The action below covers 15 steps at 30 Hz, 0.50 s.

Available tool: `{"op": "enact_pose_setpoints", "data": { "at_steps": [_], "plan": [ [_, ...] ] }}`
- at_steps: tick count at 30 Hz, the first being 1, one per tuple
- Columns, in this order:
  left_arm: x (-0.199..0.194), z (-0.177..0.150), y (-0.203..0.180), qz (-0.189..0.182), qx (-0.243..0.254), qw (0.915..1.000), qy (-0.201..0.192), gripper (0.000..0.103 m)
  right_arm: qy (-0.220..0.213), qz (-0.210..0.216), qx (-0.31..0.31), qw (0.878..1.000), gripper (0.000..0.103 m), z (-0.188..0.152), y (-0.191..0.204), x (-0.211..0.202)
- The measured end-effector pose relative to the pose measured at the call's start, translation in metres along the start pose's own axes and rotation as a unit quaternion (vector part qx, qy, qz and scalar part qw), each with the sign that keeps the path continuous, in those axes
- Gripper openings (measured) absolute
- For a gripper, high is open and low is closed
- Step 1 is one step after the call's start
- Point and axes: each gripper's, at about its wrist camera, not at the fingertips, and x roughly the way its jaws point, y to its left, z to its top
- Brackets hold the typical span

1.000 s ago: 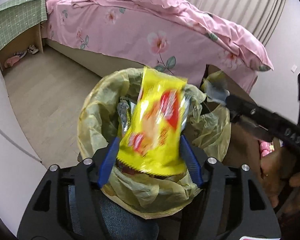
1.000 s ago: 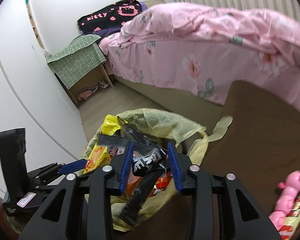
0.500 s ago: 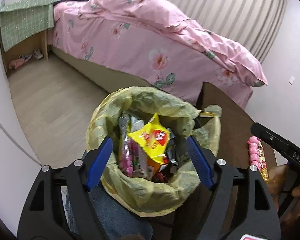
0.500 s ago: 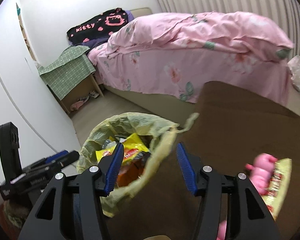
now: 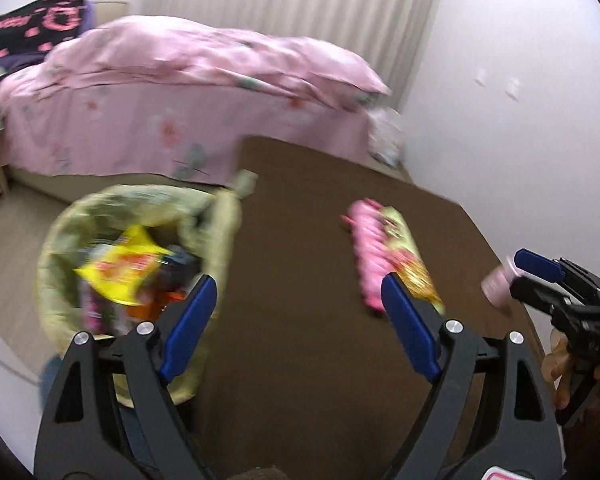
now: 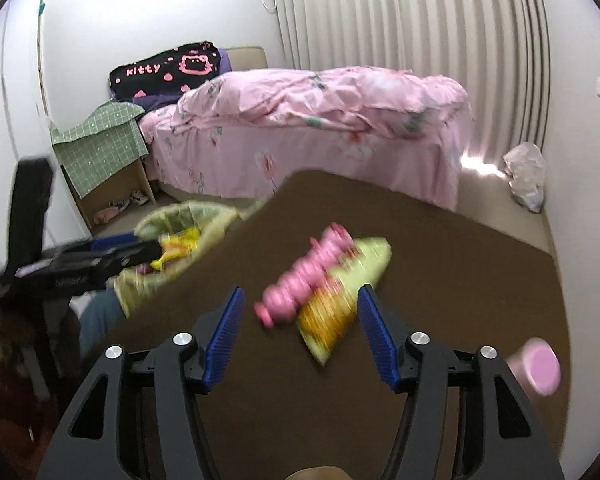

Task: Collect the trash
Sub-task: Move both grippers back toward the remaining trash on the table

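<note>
A bin lined with a yellow-green bag [image 5: 60,236] stands at the left edge of the brown table [image 5: 300,280] and holds several wrappers, a yellow one [image 5: 120,268] on top. It also shows in the right wrist view [image 6: 172,220]. A pink bottle pack [image 6: 304,276] and a yellow-green snack bag [image 6: 340,300] lie together on the table; they show in the left wrist view too [image 5: 368,248]. A small pink bottle [image 6: 536,364] lies at the right. My left gripper [image 5: 300,324] is open and empty over the table. My right gripper [image 6: 300,332] is open and empty, just short of the pink pack.
A bed with a pink floral cover [image 6: 312,128] runs behind the table. A nightstand with a green checked cloth [image 6: 104,140] stands by the left wall. A white plastic bag [image 6: 524,176] lies on the floor at the far right.
Both grippers let their wrappers drop into the bin and opened. Both then swung right, away from the bin and over the table toward the pink pack.
</note>
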Motion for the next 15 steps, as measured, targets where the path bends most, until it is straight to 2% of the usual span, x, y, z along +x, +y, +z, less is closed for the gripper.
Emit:
{"op": "enact_pose_setpoints", "data": {
  "at_steps": [5,8,10,15],
  "plan": [
    [0.005,-0.011,-0.043,-0.034,0.032,0.9988,0.015,0.08,0.02,-0.028,0.036,0.999,0.063,-0.057,-0.033,-0.052],
    [0.005,-0.017,-0.061,-0.042,0.043,0.998,0.021,0.08,0.056,-0.05,0.049,0.996,0.063,-0.089,-0.036,-0.066],
    [0.002,-0.021,-0.071,-0.046,0.05,0.9974,0.024,0.08,0.064,-0.061,0.058,0.994,0.063,-0.108,-0.036,-0.074],
    [0.0,-0.029,-0.088,-0.052,0.067,0.9959,0.032,0.08,0.082,-0.042,0.108,0.99,0.063,-0.145,-0.036,-0.074]
  ]
}}
